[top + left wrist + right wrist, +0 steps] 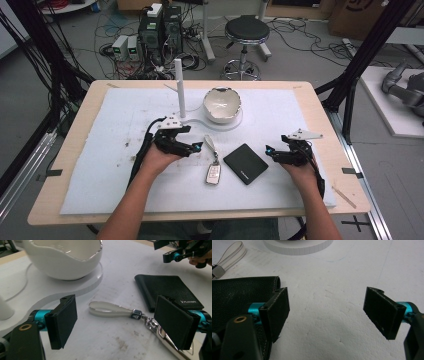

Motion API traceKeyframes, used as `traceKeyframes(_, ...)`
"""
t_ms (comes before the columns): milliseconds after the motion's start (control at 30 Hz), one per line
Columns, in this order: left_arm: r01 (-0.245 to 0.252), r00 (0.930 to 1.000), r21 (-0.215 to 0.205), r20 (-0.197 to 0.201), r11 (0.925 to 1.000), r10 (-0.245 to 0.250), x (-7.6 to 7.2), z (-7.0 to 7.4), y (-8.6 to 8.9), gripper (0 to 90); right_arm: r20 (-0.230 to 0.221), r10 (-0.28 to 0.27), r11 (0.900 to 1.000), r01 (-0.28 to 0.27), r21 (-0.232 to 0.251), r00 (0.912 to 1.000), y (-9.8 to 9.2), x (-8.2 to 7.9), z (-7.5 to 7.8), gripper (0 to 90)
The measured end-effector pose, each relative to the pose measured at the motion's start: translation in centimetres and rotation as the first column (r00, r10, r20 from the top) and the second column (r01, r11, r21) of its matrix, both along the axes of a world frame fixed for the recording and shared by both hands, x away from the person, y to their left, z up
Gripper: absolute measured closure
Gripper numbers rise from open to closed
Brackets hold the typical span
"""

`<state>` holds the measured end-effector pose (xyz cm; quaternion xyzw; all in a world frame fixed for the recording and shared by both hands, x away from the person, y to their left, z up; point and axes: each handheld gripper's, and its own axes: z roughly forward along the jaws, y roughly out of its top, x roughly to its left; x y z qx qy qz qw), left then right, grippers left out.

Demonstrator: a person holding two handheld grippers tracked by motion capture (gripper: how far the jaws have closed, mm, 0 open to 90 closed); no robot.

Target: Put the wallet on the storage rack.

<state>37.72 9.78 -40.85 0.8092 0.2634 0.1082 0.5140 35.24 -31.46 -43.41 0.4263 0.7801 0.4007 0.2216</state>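
- Key fob [213,174], silver, with pale strap [110,310]: we find it at the desk's middle, near side, strap pointing far, just left of the wallet.
- Wallet [245,163], black leather: flat, apart from the fob.
- Left claw [196,147]: we note its jaws spread wide, empty, just left of the strap.
- Right claw [270,152]: jaws spread wide, empty, just right of the wallet.
- Bowl [222,105], white: on a round base, far of the fob.
- White foam mat [115,165]: covers the desk [75,125].
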Motion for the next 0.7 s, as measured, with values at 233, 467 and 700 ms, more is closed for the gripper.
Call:
traceKeyframes(233, 0.050, 0.9983, 0.009, -0.030, 0.9987, -0.050, 0.9, -0.6, -3.1, 18.7, -0.003, 0.002, 1.000, -0.002, 0.001, 1.0000, 0.0, 0.0, 0.0, 21.4)
traceKeyframes(467, 0.101, 0.9929, 0.030, -0.067, 0.9945, -0.098, 1.7, -1.3, -6.1, 18.8, -0.004, 0.007, 1.000, -0.007, -0.005, 1.0000, 0.1, 0.1, -0.1, 21.4)
traceKeyframes(700, 0.141, 0.9848, 0.056, -0.111, 0.9884, -0.134, 2.4, -1.7, -8.0, 19.0, -0.006, 0.011, 1.000, -0.011, -0.011, 0.9999, 0.2, 0.1, -0.1, 21.4)
